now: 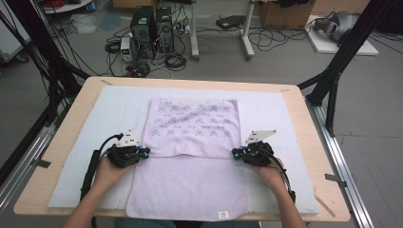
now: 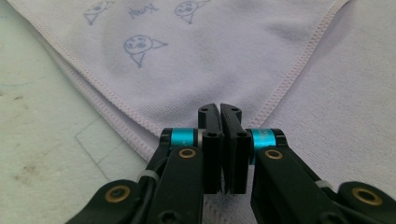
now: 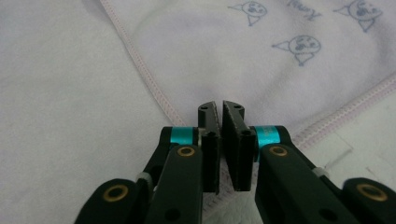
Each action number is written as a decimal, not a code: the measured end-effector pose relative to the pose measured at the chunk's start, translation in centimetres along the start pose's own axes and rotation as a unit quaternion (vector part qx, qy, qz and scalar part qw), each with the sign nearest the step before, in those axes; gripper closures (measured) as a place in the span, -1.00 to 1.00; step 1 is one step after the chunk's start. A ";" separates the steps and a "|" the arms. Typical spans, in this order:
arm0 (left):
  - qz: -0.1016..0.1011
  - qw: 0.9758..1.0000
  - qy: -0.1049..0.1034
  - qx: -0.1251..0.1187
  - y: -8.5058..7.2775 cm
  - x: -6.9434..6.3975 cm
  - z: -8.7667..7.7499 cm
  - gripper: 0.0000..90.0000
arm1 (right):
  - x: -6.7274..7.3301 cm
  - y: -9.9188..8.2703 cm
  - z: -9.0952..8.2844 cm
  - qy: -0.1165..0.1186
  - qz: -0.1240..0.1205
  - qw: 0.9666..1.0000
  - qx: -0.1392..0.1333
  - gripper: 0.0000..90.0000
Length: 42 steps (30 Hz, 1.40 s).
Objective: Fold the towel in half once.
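A grey floor (image 1: 375,142) strewn with cables and computer towers (image 1: 152,31) is seen beyond the wooden table (image 1: 304,118), which is covered by a pale mat (image 1: 271,111). A lilac towel (image 1: 190,190) is spread on it, its printed half folded over. The left gripper (image 1: 145,152) and right gripper (image 1: 234,153) are clamped on the fold's corners.

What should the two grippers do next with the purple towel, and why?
Probably lift both corners together and carry them toward the far edge. The left gripper and right gripper are each shut on a corner of the towel, whose far half is already folded over, so another fold looks likely.
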<state>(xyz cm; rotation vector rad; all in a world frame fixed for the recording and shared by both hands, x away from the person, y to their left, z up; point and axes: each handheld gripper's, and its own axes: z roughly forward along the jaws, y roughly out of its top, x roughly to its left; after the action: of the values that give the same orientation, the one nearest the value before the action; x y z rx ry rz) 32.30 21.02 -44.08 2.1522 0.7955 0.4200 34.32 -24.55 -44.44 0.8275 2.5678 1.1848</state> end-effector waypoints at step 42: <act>0.002 0.998 -0.056 -0.026 -4.0 -4.1 -3.5 0.48 | 5.6 -1.7 -1.4 0.072 -0.049 0.996 0.018 0.43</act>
<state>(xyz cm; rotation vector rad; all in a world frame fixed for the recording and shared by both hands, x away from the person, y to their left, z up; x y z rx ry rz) 25.78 22.29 -45.03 2.1104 0.7091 0.3157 28.40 -23.19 -44.49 0.6368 2.7177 1.2145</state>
